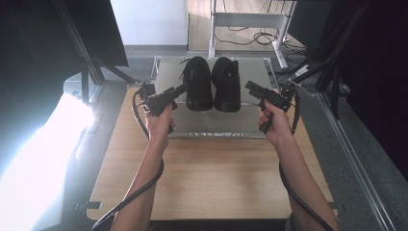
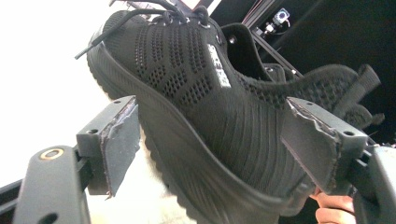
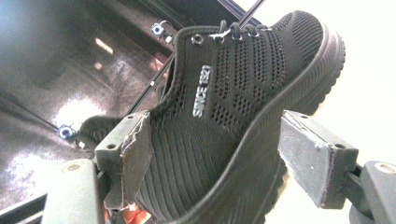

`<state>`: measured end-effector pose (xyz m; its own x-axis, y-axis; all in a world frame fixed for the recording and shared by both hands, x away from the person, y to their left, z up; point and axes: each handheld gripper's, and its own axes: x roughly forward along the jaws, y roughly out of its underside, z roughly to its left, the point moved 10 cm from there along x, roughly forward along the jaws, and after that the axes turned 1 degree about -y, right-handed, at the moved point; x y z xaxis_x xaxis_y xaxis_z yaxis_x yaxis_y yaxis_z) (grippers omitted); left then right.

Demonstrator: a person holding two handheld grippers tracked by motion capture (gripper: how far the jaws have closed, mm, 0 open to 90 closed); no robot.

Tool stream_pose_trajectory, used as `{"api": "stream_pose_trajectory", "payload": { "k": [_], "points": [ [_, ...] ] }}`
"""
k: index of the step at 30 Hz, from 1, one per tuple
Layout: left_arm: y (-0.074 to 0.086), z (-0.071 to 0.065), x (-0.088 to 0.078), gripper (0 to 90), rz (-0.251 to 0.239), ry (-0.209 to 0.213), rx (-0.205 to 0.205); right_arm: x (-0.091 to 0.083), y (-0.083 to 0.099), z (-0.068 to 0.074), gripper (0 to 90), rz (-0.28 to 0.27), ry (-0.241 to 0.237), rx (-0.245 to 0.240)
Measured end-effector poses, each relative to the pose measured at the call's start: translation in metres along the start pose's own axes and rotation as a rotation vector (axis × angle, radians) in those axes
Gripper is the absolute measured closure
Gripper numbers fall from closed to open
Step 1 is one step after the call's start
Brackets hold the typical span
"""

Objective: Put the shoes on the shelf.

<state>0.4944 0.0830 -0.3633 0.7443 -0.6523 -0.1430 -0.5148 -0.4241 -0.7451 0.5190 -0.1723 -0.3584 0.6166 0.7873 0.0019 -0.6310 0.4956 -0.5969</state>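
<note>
Perhaps a monitor (image 1: 308,19) stands behind the wooden table (image 1: 216,178).

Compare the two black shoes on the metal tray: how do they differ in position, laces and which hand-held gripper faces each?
The left shoe sits nearer the left hand-held gripper; the right shoe sits nearer the right hand-held gripper. The left shoe's laces trail loose off its far end, while the right shoe's lie tucked closer. Both are black knit sneakers, upright, side by side on the tray, each faced by open jaws that are not gripping it.
</note>
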Motion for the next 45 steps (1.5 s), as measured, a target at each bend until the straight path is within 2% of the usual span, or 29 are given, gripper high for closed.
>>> {"api": "stream_pose_trajectory", "payload": {
  "k": [5, 11, 16, 21, 25, 26, 27, 28, 30, 34, 36, 39, 42, 43, 44, 45],
  "points": [
    [0.005, 0.001, -0.008, 18.8, -0.023, 0.011, -0.005, -0.006, 0.007, -0.002, 26.1, 0.011, 0.006, -0.024],
    [0.013, 0.003, -0.025, 16.9, -0.057, 0.023, -0.024, -0.018, 0.016, -0.001, 25.6, 0.011, 0.006, -0.041],
    [0.021, 0.007, -0.036, 14.5, -0.071, 0.008, -0.028, -0.027, 0.024, -0.001, 25.4, 0.020, 0.003, -0.064],
    [0.031, 0.012, -0.050, 14.2, -0.074, -0.016, 0.004, -0.038, 0.031, -0.004, 24.4, 0.013, 0.010, -0.094],
    [0.043, 0.017, -0.061, 14.1, -0.066, -0.035, 0.032, -0.047, 0.038, -0.008, 24.1, 0.019, 0.022, -0.098],
    [0.046, 0.020, -0.064, 13.9, -0.064, -0.045, 0.042, -0.052, 0.042, -0.011, 24.0, 0.020, 0.032, -0.119],
    [0.050, 0.023, -0.067, 13.9, -0.058, -0.056, 0.055, -0.052, 0.042, -0.011, 24.0, 0.020, 0.032, -0.119],
    [0.054, 0.027, -0.070, 13.9, -0.056, -0.073, 0.071, -0.060, 0.049, -0.016, 23.7, 0.032, 0.050, -0.155],
    [0.060, 0.035, -0.077, 13.7, -0.053, -0.098, 0.095, -0.068, 0.056, -0.022, 23.4, 0.041, 0.065, -0.170],
    [0.078, 0.052, -0.089, 12.7, -0.042, -0.146, 0.126, -0.081, 0.065, -0.033, 22.8, 0.050, 0.093, -0.179],
    [0.085, 0.059, -0.094, 11.6, -0.030, -0.171, 0.140, -0.096, 0.074, -0.049, 22.1, 0.057, 0.132, -0.195],
    [0.096, 0.069, -0.102, 11.1, -0.013, -0.208, 0.166, -0.104, 0.079, -0.057, 21.3, 0.060, 0.156, -0.208],
    [0.108, 0.079, -0.111, 10.4, 0.007, -0.250, 0.196, -0.117, 0.088, -0.070, 18.8, 0.084, 0.215, -0.249],
    [0.111, 0.081, -0.114, 9.6, 0.015, -0.260, 0.204, -0.126, 0.094, -0.080, 17.4, 0.107, 0.257, -0.284],
    [0.114, 0.083, -0.116, 9.6, 0.023, -0.268, 0.212, -0.126, 0.094, -0.080, 17.4, 0.107, 0.257, -0.284],
    [0.118, 0.086, -0.119, 9.2, 0.035, -0.282, 0.228, -0.133, 0.099, -0.086, 16.0, 0.124, 0.283, -0.305]
  ]
}}
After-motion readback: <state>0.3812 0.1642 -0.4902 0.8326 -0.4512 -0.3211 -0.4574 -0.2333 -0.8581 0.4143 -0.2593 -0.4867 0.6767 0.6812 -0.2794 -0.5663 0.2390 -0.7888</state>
